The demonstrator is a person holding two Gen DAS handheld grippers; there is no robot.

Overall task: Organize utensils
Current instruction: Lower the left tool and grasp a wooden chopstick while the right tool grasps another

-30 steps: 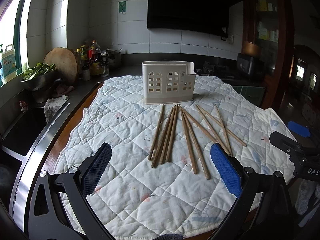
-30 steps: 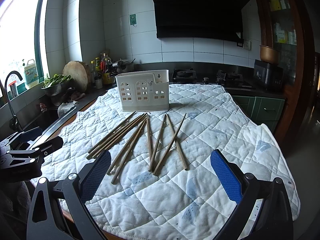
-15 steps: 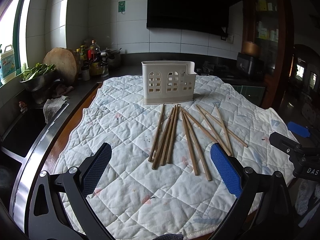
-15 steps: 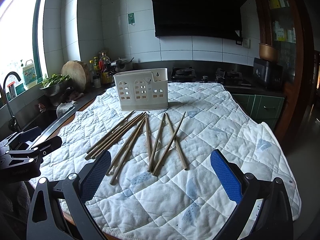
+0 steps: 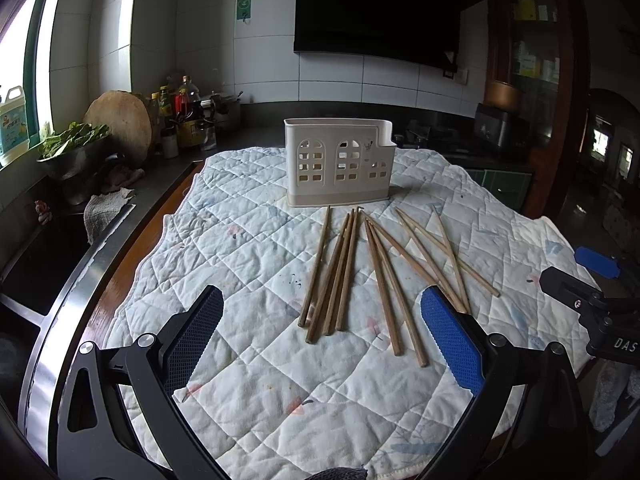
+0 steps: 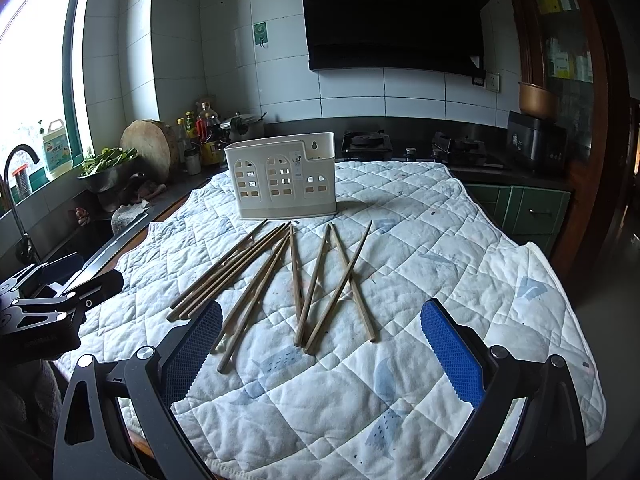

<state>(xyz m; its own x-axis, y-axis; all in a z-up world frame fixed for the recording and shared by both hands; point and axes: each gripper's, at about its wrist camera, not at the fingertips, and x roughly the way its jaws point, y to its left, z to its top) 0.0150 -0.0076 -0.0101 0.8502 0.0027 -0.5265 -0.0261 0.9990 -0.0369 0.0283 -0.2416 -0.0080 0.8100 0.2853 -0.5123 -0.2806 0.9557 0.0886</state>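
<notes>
Several wooden chopsticks (image 5: 348,268) lie loose on a white quilted cloth (image 5: 256,248), fanned out in front of a cream plastic utensil holder (image 5: 338,160) that stands upright at the cloth's far side. The chopsticks (image 6: 296,280) and the holder (image 6: 282,178) also show in the right wrist view. My left gripper (image 5: 322,336) is open and empty, above the cloth's near edge, short of the chopstick ends. My right gripper (image 6: 320,340) is open and empty, its jaws wide on either side of the near chopstick ends.
A sink (image 6: 24,208) and counter run along the left, with a bowl of greens (image 5: 72,148), a round cutting board (image 5: 120,120) and bottles (image 5: 184,112). A stove (image 6: 366,140) sits behind the holder. The other gripper shows at each view's edge (image 5: 600,300) (image 6: 44,312).
Both grippers have edged slightly forward toward the chopsticks; the right view has drifted a little. Nothing on the cloth has moved and both stay open.
</notes>
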